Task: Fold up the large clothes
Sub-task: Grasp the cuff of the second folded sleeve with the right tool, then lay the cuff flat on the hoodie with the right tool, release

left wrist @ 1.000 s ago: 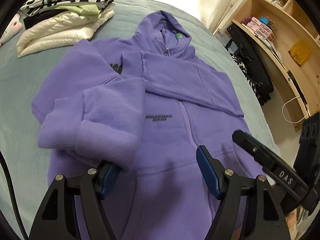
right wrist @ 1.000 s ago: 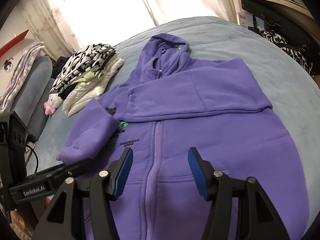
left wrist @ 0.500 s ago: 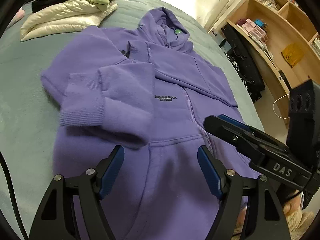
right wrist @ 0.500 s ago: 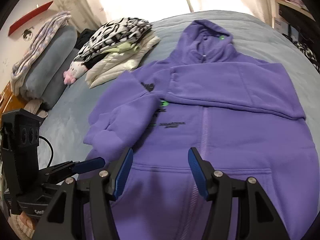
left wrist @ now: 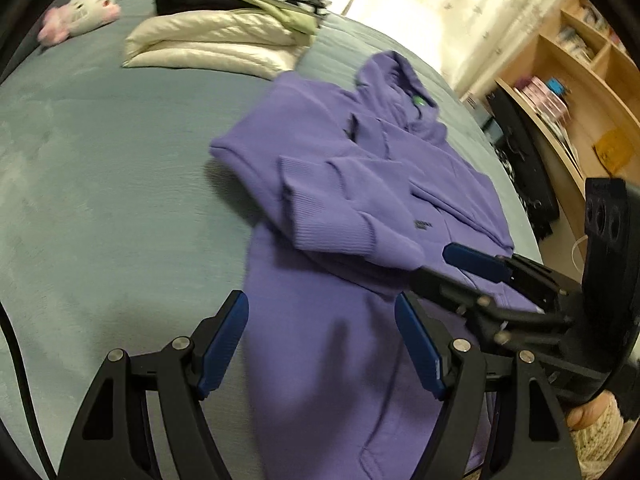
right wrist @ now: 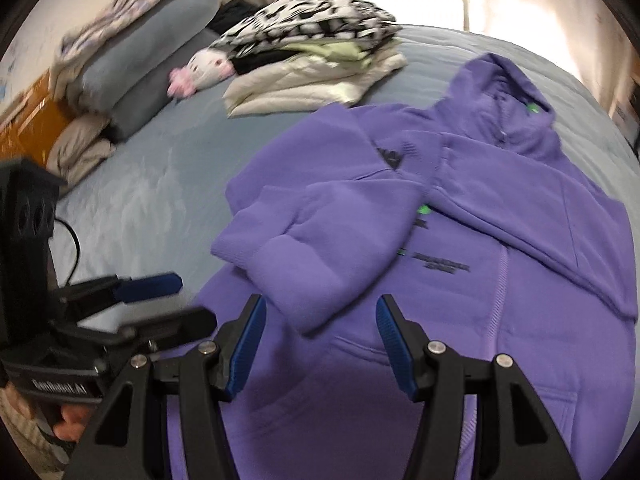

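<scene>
A purple zip hoodie (left wrist: 360, 216) lies face up on the grey-blue bed (left wrist: 100, 184), hood far away; it also shows in the right wrist view (right wrist: 480, 280). Both sleeves are folded across the chest, the left sleeve's ribbed cuff (left wrist: 332, 224) on top. My left gripper (left wrist: 320, 332) is open and empty above the hoodie's lower left hem. My right gripper (right wrist: 318, 336) is open and empty above the lower front, near the sleeve end (right wrist: 288, 280). Each gripper shows in the other's view: right gripper (left wrist: 448, 268), left gripper (right wrist: 192, 300).
A stack of folded clothes (left wrist: 224, 36) and a pink-white plush toy (left wrist: 84, 12) lie at the far side of the bed. Grey pillows (right wrist: 132, 60) are at the far left. Wooden shelves (left wrist: 580, 92) stand to the right of the bed.
Both grippers have swung to the left and pulled back toward the hoodie's lower left hem; they now sit close together. Both stay open. The hoodie has not moved.
</scene>
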Demonstrator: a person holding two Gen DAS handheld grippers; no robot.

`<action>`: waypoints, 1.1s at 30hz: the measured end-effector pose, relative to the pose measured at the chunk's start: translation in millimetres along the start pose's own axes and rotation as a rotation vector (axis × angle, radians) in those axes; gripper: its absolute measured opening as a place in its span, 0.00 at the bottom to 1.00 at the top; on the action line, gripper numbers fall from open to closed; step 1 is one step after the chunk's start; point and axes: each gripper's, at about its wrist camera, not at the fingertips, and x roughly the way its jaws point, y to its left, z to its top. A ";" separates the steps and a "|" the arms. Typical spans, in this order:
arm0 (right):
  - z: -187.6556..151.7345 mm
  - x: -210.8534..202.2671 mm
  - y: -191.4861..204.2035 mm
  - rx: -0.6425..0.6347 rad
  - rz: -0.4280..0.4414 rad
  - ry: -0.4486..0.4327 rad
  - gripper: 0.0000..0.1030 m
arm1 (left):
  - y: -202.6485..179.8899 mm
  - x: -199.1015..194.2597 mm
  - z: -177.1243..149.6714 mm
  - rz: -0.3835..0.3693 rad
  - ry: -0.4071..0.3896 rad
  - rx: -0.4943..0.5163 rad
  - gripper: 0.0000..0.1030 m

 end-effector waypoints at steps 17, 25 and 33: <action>68.9 -45.1 -4.8 -0.144 -0.212 -0.280 0.14 | 11.8 4.5 3.8 -0.012 -0.003 -0.019 0.72; 56.1 -76.7 -158.6 0.373 -0.293 -0.298 0.34 | -5.2 18.4 5.4 -0.024 0.023 0.017 0.72; -19.7 -29.8 -236.4 0.550 -0.254 -0.002 0.40 | -19.1 34.4 38.2 0.017 0.033 0.054 0.72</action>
